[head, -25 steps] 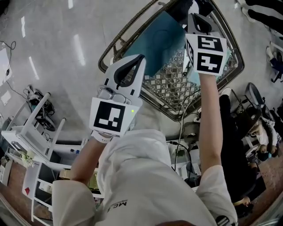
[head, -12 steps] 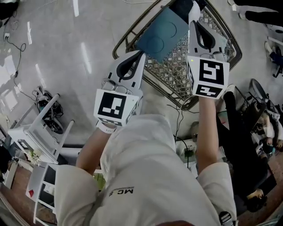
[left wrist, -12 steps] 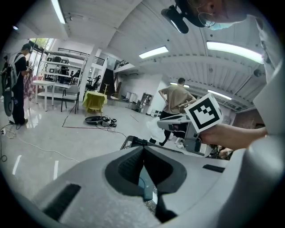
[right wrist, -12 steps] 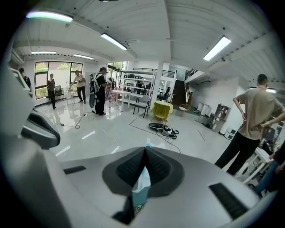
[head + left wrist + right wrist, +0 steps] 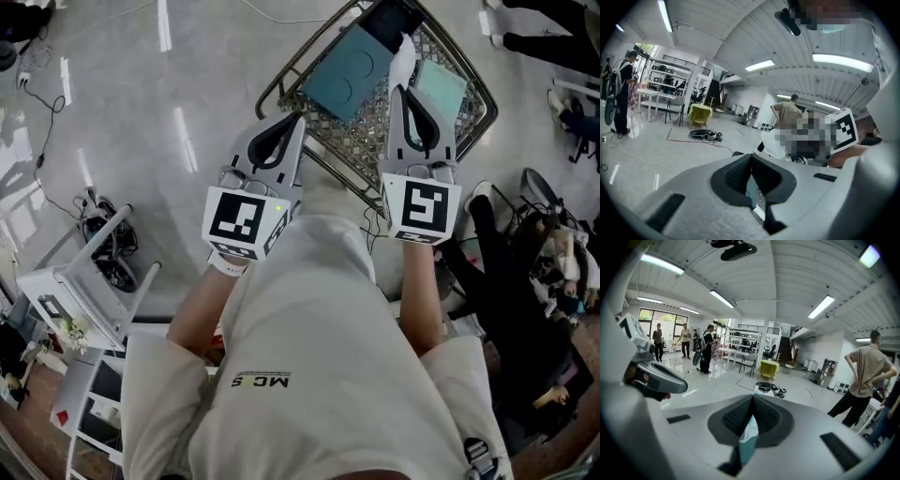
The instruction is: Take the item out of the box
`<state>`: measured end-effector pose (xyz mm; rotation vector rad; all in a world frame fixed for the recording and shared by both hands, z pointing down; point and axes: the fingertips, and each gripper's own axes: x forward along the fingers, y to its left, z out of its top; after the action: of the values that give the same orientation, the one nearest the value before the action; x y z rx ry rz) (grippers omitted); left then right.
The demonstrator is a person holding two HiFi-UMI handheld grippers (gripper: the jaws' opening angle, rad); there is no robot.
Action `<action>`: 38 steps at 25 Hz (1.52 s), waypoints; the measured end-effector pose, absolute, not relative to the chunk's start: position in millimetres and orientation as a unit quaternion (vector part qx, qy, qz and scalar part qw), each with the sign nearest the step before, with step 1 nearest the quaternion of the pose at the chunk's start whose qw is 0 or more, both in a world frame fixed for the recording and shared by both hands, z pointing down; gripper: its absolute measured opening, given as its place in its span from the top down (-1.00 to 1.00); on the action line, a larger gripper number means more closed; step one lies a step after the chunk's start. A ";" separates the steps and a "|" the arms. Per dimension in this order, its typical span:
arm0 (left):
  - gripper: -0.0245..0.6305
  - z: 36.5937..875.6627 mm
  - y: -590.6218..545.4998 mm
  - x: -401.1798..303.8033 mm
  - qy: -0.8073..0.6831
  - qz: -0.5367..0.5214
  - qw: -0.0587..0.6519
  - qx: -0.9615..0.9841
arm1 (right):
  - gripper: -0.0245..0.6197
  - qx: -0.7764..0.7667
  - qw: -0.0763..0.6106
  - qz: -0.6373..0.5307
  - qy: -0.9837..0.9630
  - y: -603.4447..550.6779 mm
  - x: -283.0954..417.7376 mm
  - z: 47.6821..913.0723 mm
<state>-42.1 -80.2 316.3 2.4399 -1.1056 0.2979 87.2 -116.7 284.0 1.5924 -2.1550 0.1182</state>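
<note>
Left gripper (image 5: 751,158) and right gripper (image 5: 753,400) hang above the wire basket (image 5: 364,142); both jaw pairs pressed together, nothing pinched; teal flat item (image 5: 343,71) lies tilted inside, untouched; probably the approach, so jaws must part before any grasp.

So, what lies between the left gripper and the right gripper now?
In the head view, the teal box shows between the left gripper and the right gripper, inside the wire basket.
</note>
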 end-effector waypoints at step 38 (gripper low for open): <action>0.85 263.7 -55.2 -75.6 -0.395 0.086 0.179 0.897 | 0.88 0.652 0.113 0.055 -0.748 -30.1 78.8 257.8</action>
<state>-75.6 -55.2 263.7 2.5347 -1.1175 0.2423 78.8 -30.1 257.8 1.9126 -2.1943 0.1620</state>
